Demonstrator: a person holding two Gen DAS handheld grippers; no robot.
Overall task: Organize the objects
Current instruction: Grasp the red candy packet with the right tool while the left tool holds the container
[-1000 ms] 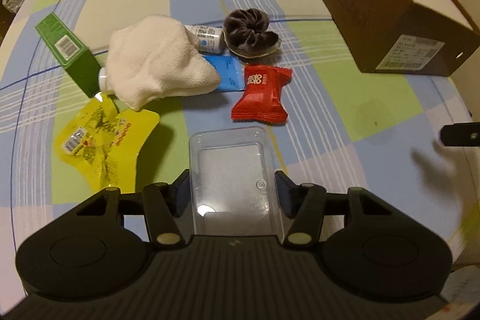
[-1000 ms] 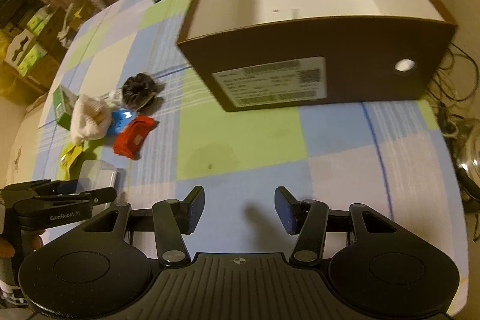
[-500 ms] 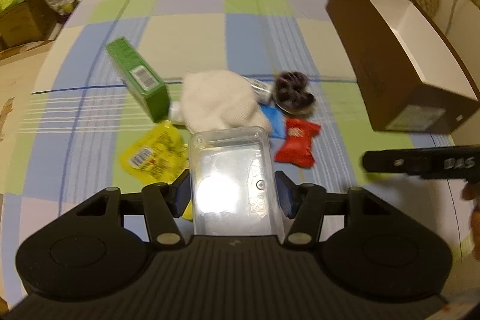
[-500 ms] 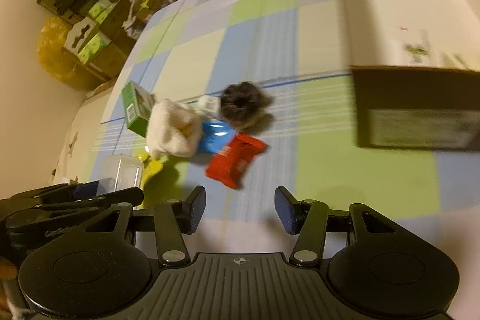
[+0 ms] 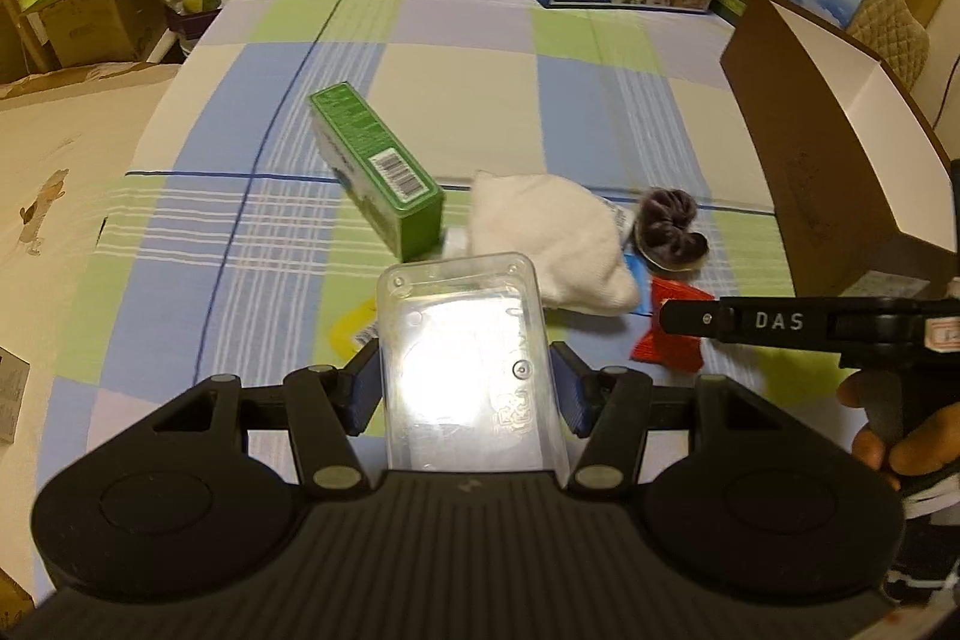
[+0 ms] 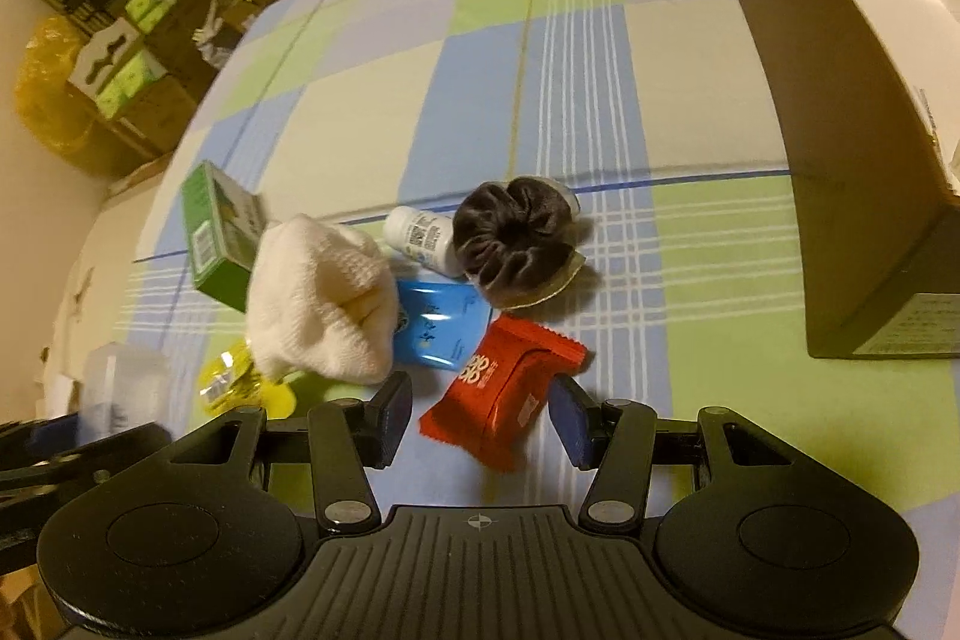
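A second ago my right gripper (image 6: pixel 480 415) faced the brown box (image 6: pixel 798 112); now it has swung down over the pile, jaws apart on either side of the red packet (image 6: pixel 501 397), so that looks like my next pick. My left gripper (image 5: pixel 467 388) stays clamped on the clear case (image 5: pixel 465 364), lifted off the table (image 5: pixel 456 100) above the yellow pouch. The packet lies flat, crinkled, beside the blue sachet (image 6: pixel 438 325) and the white cloth (image 6: pixel 321 295)
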